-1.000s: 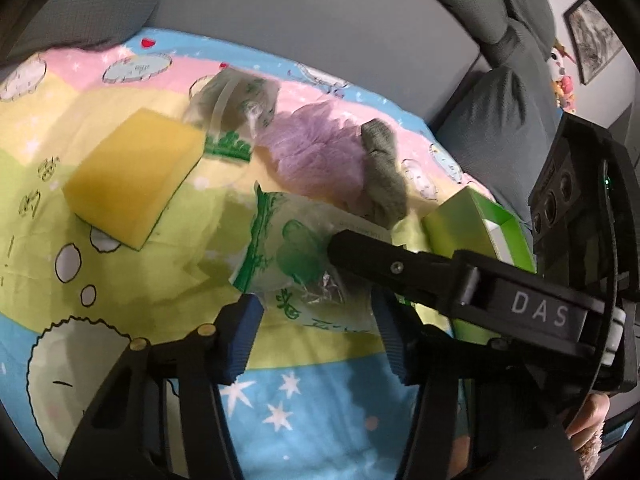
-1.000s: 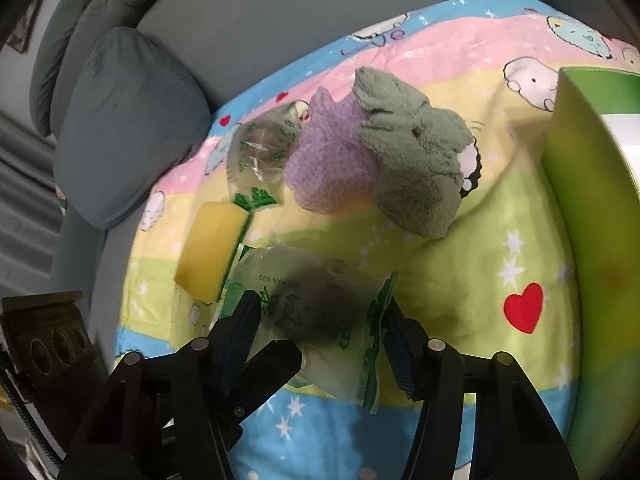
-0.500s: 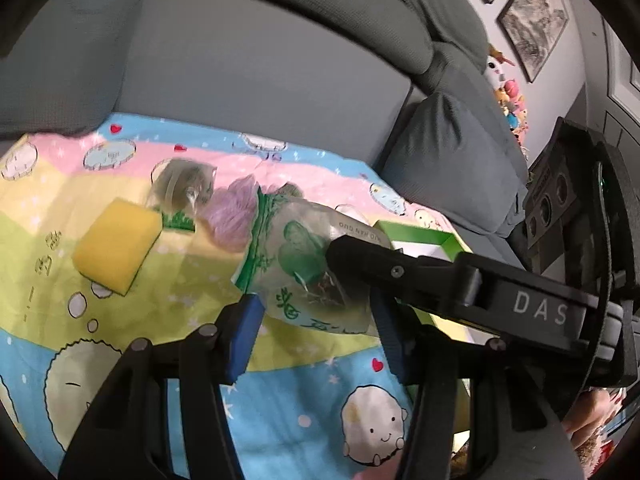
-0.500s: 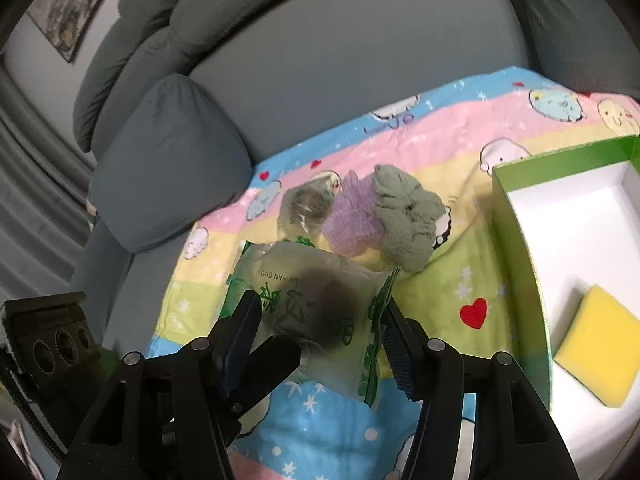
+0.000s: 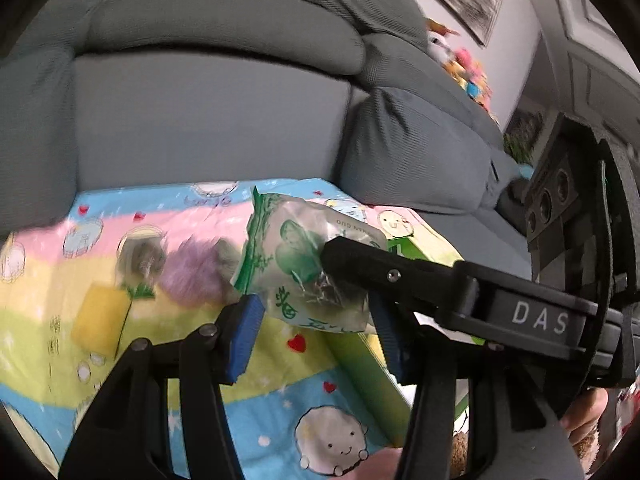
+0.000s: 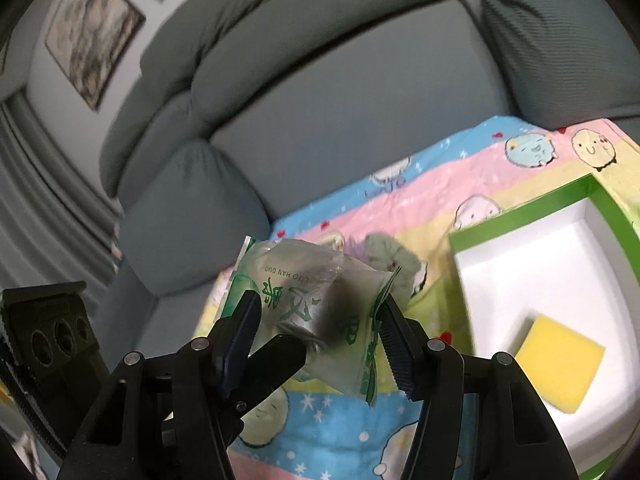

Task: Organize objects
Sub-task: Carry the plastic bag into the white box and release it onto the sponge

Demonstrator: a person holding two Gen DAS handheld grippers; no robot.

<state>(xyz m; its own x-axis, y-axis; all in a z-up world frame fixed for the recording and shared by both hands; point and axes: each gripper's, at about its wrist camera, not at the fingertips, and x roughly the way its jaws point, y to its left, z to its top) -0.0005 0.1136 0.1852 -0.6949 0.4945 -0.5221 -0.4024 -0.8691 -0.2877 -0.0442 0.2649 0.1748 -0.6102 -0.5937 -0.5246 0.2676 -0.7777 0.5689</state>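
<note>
bag: clear green-printed plastic packet (image 6: 316,312), held in the air over the cartoon blanket (image 5: 280,368), near the green box (image 6: 520,264)
left gripper (image 5: 316,320): clamped on packet
right gripper (image 6: 320,332): clamped on same packet
handling: light, crinkly, slippery film; contents look soft
hold: pinch across the body, not the sealed edges

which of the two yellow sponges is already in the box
The yellow sponge lying on the white floor of the green-rimmed box; the other yellow sponge lies out on the cartoon blanket.
</note>
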